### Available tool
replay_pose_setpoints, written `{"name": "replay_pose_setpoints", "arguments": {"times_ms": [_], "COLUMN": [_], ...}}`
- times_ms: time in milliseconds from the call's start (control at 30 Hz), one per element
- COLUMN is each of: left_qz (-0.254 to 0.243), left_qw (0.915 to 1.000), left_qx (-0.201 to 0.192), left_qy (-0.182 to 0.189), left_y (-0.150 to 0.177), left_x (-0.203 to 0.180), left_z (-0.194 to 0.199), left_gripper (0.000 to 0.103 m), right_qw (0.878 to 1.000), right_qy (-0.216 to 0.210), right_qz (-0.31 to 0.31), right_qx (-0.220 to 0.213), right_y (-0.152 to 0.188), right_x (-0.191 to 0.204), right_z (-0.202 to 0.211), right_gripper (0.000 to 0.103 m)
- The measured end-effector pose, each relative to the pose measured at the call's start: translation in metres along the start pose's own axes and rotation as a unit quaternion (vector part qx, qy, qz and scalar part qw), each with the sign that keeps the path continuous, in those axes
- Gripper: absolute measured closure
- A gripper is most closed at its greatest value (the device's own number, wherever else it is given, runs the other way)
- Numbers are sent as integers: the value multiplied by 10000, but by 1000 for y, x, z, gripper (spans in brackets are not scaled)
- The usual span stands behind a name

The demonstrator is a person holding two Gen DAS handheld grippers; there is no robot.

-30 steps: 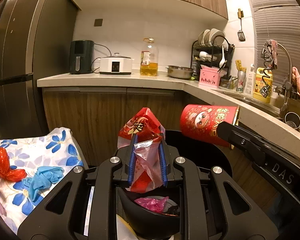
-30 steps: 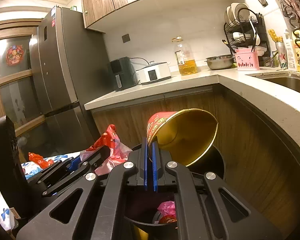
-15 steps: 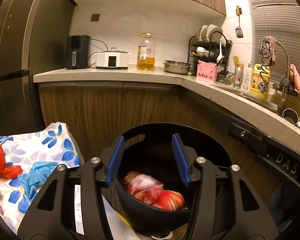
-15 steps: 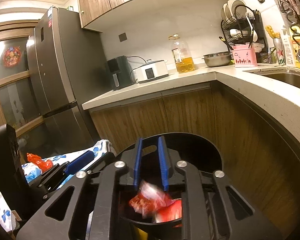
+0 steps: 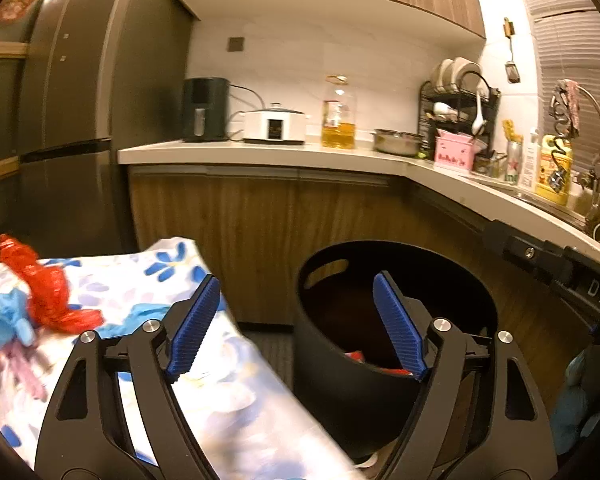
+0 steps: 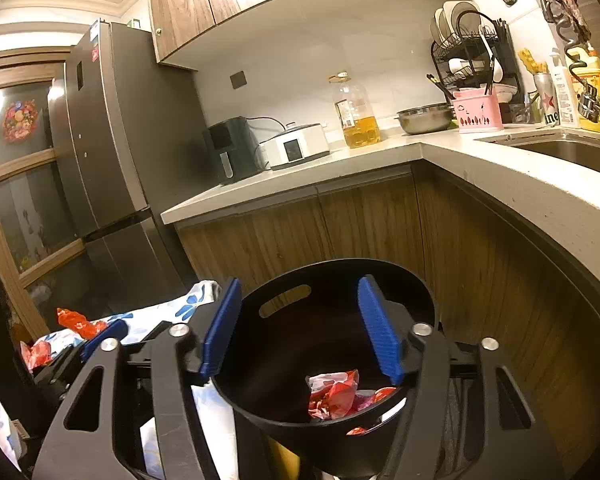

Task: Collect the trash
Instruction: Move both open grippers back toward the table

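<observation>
Hanging with jaws now spread apart and empty, the left gripper (image 5: 296, 324) and right gripper (image 6: 300, 328) have dropped their wrapper and cup into the black bin (image 6: 328, 360), while red trash (image 5: 40, 292) waits at nine o'clock.

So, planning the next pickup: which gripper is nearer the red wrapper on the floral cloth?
Left. The left gripper hangs over the floral cloth edge, near the red wrapper; the right gripper hangs over the black bin.
</observation>
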State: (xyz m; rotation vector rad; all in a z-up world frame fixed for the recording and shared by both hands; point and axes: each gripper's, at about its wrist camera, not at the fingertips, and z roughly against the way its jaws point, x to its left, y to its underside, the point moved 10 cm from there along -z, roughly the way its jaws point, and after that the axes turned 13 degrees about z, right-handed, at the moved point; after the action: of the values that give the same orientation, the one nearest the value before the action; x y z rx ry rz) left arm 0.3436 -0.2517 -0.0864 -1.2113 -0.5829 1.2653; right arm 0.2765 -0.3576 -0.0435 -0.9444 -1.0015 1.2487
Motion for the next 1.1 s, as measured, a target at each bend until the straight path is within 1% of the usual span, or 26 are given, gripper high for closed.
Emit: {"name": "replay_pose_setpoints", "arguments": {"times_ms": [133, 333, 433, 567, 767, 900, 1033, 1100], "left_qz": [-16, 29, 129, 317, 612, 775, 827, 927], "left_qw": [9994, 9960, 9926, 9848, 9727, 9628, 9550, 9510], "left_qx": [-139, -383, -500, -658, -692, -799, -904, -937], "left_qy": [-317, -804, -1102, -1574, -2127, -2463, -2703, -2798], "left_y": [-1, -6, -10, -16, -17, -20, -25, -28], "left_x": [24, 64, 90, 133, 192, 228, 257, 274], "left_z": [18, 46, 62, 87, 120, 146, 168, 177], "left_gripper": [24, 24, 24, 24, 24, 24, 24, 24], "right_qw": [10000, 9998, 9994, 9987, 9970, 9954, 9932, 9923], "right_qy": [-21, -163, -272, -387, -616, -776, -962, -1014], "right_qz": [41, 135, 215, 335, 466, 564, 651, 707], "right_qx": [-62, -18, 3, 26, 2, 4, 4, -8], "right_y": [0, 6, 8, 10, 11, 13, 15, 16], "right_x": [8, 29, 44, 63, 95, 120, 147, 159], "right_z": [5, 9, 10, 13, 19, 20, 22, 22], "right_gripper": [28, 26, 26, 26, 26, 26, 26, 26]}}
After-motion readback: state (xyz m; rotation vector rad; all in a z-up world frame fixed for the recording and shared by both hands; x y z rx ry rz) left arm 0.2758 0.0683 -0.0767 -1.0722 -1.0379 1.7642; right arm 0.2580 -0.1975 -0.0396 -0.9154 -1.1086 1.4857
